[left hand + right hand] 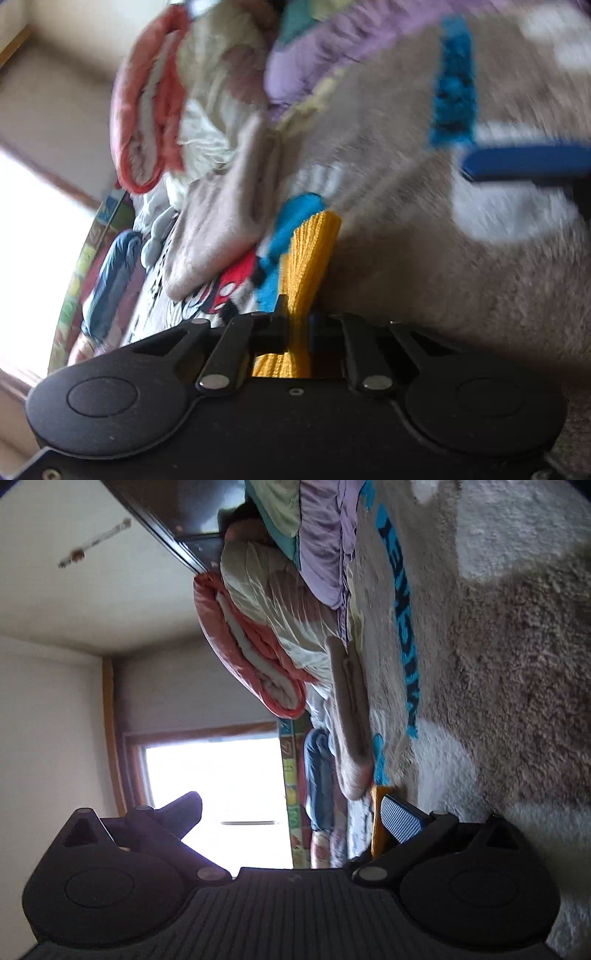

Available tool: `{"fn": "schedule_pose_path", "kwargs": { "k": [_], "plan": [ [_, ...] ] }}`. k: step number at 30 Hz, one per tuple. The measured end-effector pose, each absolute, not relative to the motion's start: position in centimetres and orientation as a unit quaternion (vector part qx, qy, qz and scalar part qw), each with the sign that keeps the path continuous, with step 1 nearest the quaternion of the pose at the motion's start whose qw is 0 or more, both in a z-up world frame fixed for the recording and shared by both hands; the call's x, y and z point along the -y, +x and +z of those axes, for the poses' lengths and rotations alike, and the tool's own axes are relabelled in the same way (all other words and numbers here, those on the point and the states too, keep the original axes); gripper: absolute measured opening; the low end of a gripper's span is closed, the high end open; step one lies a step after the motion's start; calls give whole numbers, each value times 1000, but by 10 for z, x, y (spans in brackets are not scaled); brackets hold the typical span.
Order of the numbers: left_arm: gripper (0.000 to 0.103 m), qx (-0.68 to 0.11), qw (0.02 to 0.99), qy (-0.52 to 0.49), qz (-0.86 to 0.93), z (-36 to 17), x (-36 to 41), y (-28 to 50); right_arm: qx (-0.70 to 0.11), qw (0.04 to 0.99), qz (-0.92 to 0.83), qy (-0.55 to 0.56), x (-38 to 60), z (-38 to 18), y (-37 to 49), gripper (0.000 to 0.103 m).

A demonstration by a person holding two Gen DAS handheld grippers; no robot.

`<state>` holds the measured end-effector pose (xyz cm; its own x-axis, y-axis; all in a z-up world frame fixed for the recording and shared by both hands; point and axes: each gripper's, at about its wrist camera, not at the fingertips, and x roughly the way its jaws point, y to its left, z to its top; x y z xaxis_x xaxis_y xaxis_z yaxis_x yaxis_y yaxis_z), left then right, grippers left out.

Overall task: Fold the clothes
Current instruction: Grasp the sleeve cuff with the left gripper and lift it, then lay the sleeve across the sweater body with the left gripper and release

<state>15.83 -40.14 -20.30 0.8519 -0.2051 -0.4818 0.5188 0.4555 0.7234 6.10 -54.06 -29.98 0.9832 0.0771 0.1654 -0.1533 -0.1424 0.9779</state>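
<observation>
My left gripper (295, 317) is shut on a yellow knit cloth (310, 254), which bunches up between the jaws and lies on a fuzzy grey blanket (424, 277) with blue letters. My right gripper (291, 812) is open and empty, turned on its side; its blue-padded finger (400, 821) rests close to the blanket, beside an edge of the yellow cloth (377, 827). That blue finger also shows in the left wrist view (524, 164) at the right. A folded beige garment (221, 229) lies just beyond the yellow cloth; it also shows in the right wrist view (351, 709).
A rolled pink-and-white quilt (251, 646), a white sheet (207, 129) and a purple cloth (325, 542) are piled at the far side. A cartoon-print sheet (221, 291) and a blue garment (110, 273) lie near a bright window (214, 801).
</observation>
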Motion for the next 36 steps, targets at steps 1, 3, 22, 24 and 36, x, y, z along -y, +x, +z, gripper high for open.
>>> {"fn": "schedule_pose_path", "kwargs": {
  "k": [1, 3, 22, 24, 36],
  "plan": [
    [7, -166, 846, 457, -216, -194, 396, 158, 28, 654, 88, 751, 541, -300, 62, 102],
    [7, -167, 866, 417, -218, -171, 381, 157, 27, 662, 92, 743, 539, -297, 62, 102],
    [7, -195, 957, 88, -197, -20, 152, 161, -196, 912, 246, 264, 347, -201, 91, 85],
    [7, -195, 960, 75, -185, -17, 131, 158, -220, 923, 250, 194, 315, -201, 87, 80],
    [7, -209, 969, 18, -126, -27, 28, 152, -227, 948, 221, 31, 249, -196, 76, 62]
  ]
}}
